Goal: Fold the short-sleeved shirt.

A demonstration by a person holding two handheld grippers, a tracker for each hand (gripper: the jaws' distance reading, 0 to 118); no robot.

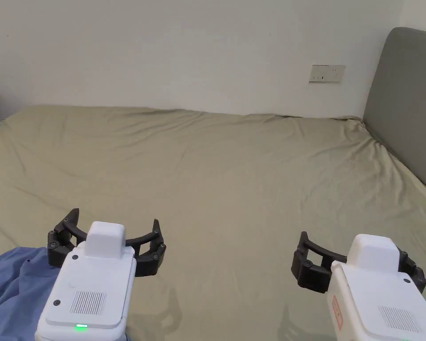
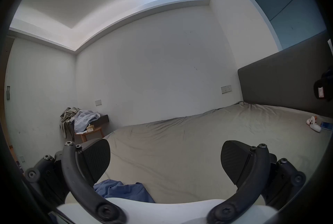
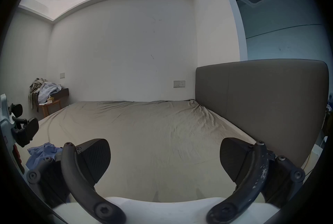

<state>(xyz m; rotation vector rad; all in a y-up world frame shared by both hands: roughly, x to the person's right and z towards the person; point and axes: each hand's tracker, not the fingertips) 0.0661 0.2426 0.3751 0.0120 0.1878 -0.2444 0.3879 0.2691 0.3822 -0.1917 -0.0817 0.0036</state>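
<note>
Nearest us we hold two white-bodied, black-jawed tongs: the left tongs (image 1: 111,237) and the right tongs (image 1: 356,262), both with jaws spread wide and gripping nothing, hovering above the bed. We count one garment on the mattress: a crumpled blue short-sleeved shirt (image 1: 12,284), bunched at the near left edge of the bed, just beside and partly under the left tongs. It lies in a heap, so we cannot tell which way it points or where its long axis runs. The wide bed with an olive-beige fitted sheet (image 1: 225,177) stretches ahead, lightly wrinkled. One grey padded headboard (image 1: 407,111) stands at its right side. Beyond, a plain white wall (image 1: 185,49) carries one white socket plate (image 1: 327,73).
</note>
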